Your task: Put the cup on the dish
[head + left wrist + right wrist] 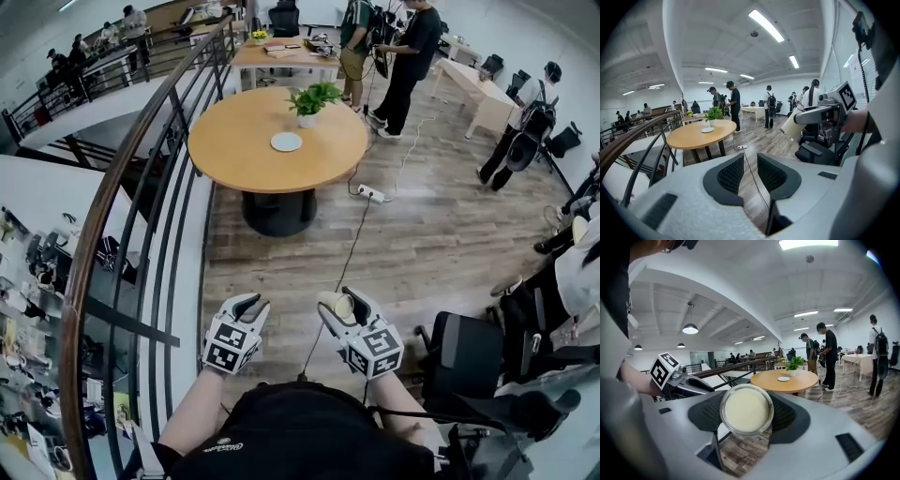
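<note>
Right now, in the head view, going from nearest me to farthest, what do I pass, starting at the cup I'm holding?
cup → power strip → white dish → potted plant → far rectangular table

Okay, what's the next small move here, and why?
Probably carry the cream-coloured cup, clamped in the right tool, forward toward the round wooden table: the small white dish sits there, well ahead across the floor.

Bright, even light from ceiling strip lights [765, 26]; soft shadows — heavy fisheye bending at edges; dark corners.
</note>
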{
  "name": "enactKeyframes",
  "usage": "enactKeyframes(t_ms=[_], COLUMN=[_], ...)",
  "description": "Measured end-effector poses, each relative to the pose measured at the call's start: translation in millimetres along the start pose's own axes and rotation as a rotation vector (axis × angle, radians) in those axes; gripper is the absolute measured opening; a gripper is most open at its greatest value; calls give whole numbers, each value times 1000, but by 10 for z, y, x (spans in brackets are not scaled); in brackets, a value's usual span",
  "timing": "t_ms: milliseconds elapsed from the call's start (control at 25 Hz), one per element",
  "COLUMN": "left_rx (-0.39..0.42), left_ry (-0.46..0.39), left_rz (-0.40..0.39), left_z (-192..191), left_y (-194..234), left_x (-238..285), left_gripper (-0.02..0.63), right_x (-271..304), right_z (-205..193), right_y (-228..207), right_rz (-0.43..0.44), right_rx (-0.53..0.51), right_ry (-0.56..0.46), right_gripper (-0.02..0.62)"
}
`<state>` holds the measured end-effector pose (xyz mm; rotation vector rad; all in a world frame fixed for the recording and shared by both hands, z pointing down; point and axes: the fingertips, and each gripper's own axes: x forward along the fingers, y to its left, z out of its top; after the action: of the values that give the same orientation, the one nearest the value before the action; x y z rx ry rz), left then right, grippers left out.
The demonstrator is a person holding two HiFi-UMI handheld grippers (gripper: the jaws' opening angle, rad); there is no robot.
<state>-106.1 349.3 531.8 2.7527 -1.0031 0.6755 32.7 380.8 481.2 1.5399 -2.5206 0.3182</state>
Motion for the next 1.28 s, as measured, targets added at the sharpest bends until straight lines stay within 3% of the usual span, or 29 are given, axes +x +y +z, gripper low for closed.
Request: enactKeyframes(t_ms=[720, 1280], left_rx=[-6, -44], left_ry=[-37, -65], left_rz=[89, 91], left_z=[530, 739], left_y=[-521, -136], left_x=[492, 945], left_gripper=[97, 97], right_x=[-238, 276], right_z=[112, 243], right_y=[-576, -894], right_rz=[49, 55], right_rx=[-39, -53], right_ry=[-49, -45], right_gripper=[262, 262])
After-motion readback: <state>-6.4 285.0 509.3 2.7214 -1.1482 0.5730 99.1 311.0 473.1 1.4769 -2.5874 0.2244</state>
